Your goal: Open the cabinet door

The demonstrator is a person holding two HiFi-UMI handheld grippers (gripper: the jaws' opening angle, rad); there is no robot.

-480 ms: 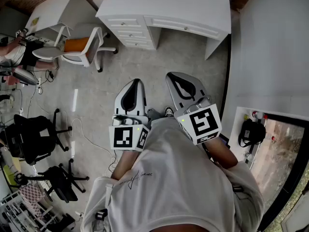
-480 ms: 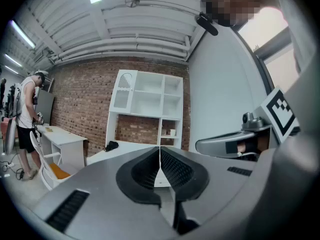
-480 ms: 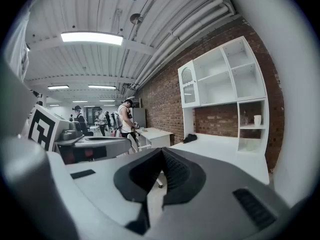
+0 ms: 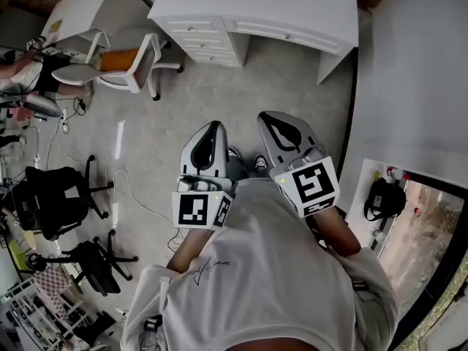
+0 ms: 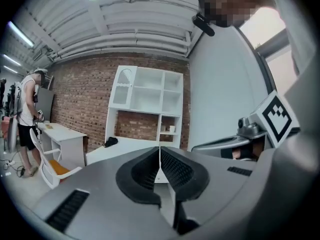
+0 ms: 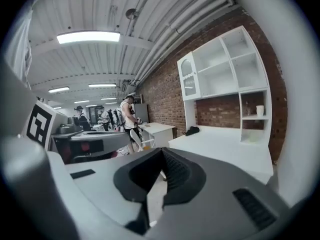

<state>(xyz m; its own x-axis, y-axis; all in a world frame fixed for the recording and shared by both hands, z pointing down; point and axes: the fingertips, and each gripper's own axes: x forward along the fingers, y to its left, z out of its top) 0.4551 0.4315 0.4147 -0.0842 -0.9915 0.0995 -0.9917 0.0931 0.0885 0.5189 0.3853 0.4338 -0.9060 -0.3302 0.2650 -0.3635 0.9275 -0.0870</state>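
Fingers (image 5: 176, 170) together: left gripper (image 4: 210, 130), right gripper (image 4: 272, 121)

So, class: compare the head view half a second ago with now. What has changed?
Barely anything: the whole view slid slightly right. Nothing was grasped or released. The left gripper and right gripper stay side by side, fingers shut and empty, short of the white desk.

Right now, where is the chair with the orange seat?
In the head view, the orange-seated chair stands upper left, between the desk with drawers and a smaller white desk.
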